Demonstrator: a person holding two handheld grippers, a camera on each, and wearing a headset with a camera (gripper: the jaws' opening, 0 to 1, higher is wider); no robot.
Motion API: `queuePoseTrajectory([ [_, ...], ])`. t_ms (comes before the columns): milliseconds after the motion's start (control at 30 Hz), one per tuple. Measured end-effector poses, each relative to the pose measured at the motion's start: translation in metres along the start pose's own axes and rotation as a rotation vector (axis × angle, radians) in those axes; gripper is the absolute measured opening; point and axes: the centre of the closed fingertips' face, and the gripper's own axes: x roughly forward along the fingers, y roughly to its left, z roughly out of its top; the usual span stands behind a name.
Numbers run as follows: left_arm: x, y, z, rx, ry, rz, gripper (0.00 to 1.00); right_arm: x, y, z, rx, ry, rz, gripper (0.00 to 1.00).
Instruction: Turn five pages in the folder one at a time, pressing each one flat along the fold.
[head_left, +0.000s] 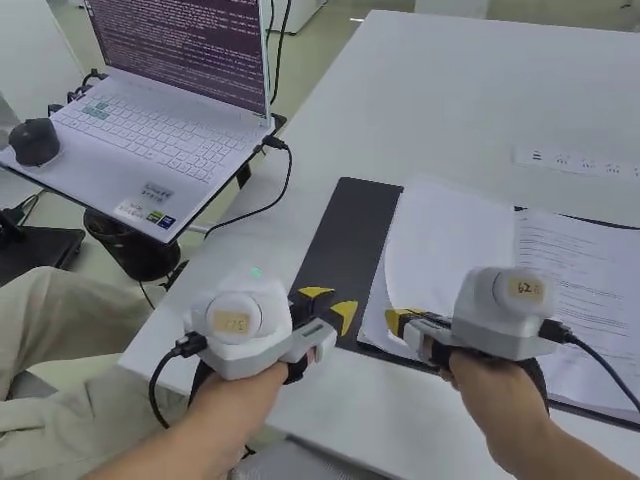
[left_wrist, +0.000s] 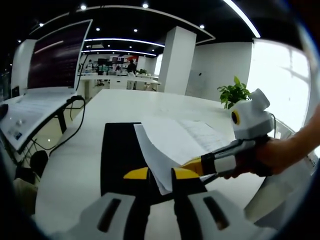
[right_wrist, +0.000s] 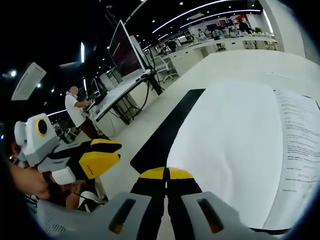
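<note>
Right gripper view: the right gripper has its jaws closed on the near edge of a curled white page above the open black folder. The left gripper, jaws slightly apart and holding nothing, is at the folder's near edge.

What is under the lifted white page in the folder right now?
The lifted white page arches over the folder. Its black cover shows at the left, a printed sheet at the right. Whatever lies directly beneath the page is covered.
</note>
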Motion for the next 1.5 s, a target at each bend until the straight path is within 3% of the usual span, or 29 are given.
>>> queuePoseTrajectory([
  [500,-0.001,0.005,-0.009,-0.006,0.025,0.007,0.15,0.032,-0.011,-0.026,0.032,0.071,-0.008,0.00],
  [700,0.002,0.006,-0.010,0.003,0.034,0.010,0.15,0.030,-0.009,-0.025,-0.009,0.051,0.011,0.03],
  [767,0.005,0.006,-0.009,0.008,0.038,0.008,0.15,0.025,-0.002,-0.025,0.008,0.039,0.037,0.09],
  [967,0.018,0.002,-0.008,0.026,0.053,-0.004,0.15,0.003,-0.003,-0.026,0.005,0.013,0.057,0.13],
  [1033,0.026,-0.003,-0.008,0.036,0.063,-0.017,0.15,-0.011,-0.011,-0.020,-0.004,-0.030,0.052,0.13],
  [1133,0.040,-0.010,-0.015,0.064,0.095,-0.046,0.15,-0.029,-0.030,-0.017,-0.014,-0.044,0.015,0.12],
  [1233,0.053,-0.019,-0.025,0.086,0.137,-0.076,0.16,-0.046,-0.056,-0.012,0.039,-0.084,-0.034,0.11],
  [1300,0.061,-0.025,-0.036,0.110,0.176,-0.094,0.16,-0.053,-0.068,-0.012,0.055,-0.089,-0.050,0.11],
  [1400,0.070,-0.030,-0.044,0.153,0.201,-0.104,0.15,-0.063,-0.085,-0.006,0.070,-0.111,-0.075,0.11],
  [1500,0.076,-0.030,-0.056,0.184,0.243,-0.103,0.16,-0.069,-0.096,0.001,0.080,-0.121,-0.079,0.11],
])
